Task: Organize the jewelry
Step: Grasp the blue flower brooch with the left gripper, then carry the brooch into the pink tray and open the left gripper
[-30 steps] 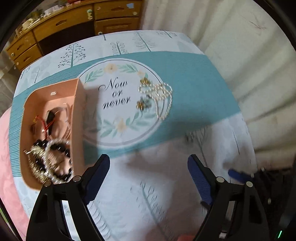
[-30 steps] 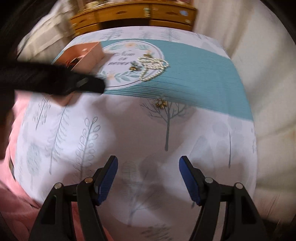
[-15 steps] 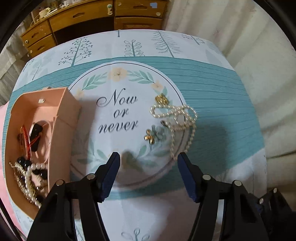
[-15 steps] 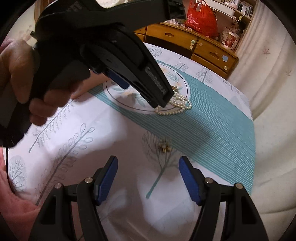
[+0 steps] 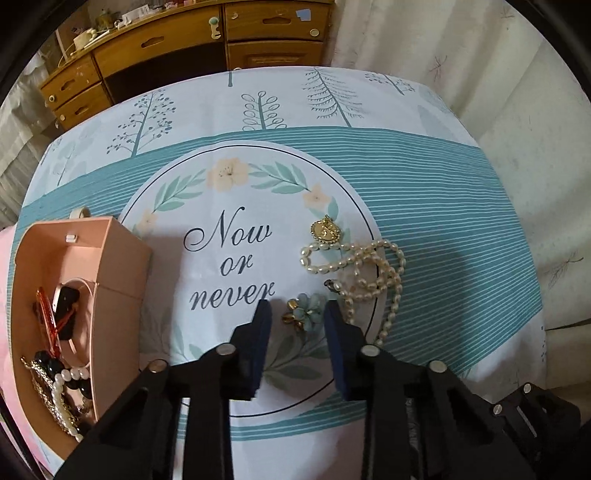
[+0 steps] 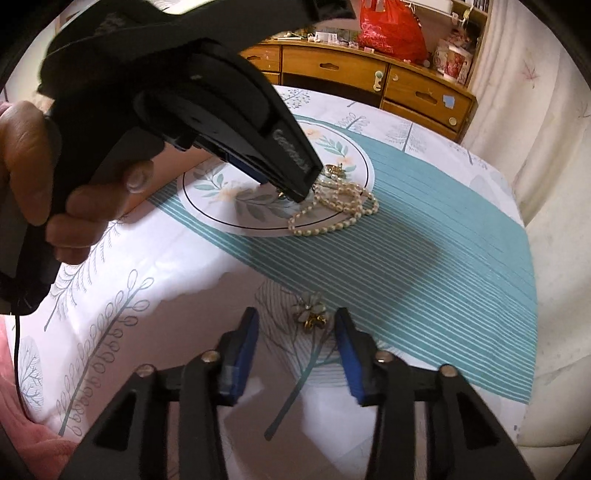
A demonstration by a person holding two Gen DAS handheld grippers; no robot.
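In the left wrist view my left gripper [image 5: 297, 314] points down at the printed tablecloth. A small blue-green flower piece with gold [image 5: 304, 312] lies between its closing jaws, and a gap still shows at the left pad. A pearl necklace [image 5: 354, 266] and a gold pendant [image 5: 325, 230] lie just beyond it. At the left stands the open pink jewelry box [image 5: 122, 266], holding beads, pearls and chains. In the right wrist view my right gripper [image 6: 296, 317] is closing around a white and gold flower piece [image 6: 312, 314], with the pads clear of it. The left gripper [image 6: 304, 184] reaches down beside the necklace [image 6: 340, 206].
A person's hand [image 6: 74, 199] holds the left gripper's handle. Wooden drawers [image 5: 258, 37] stand past the table's far edge, with a red bag [image 6: 391, 33] on top. A pale curtain [image 5: 517, 110] hangs at the right. Pink fabric [image 6: 22, 424] borders the left.
The left gripper moved right from beside the box, sank over the blue-green flower piece, and its jaws narrowed. The right gripper sank over the white flower piece and its jaws narrowed too.
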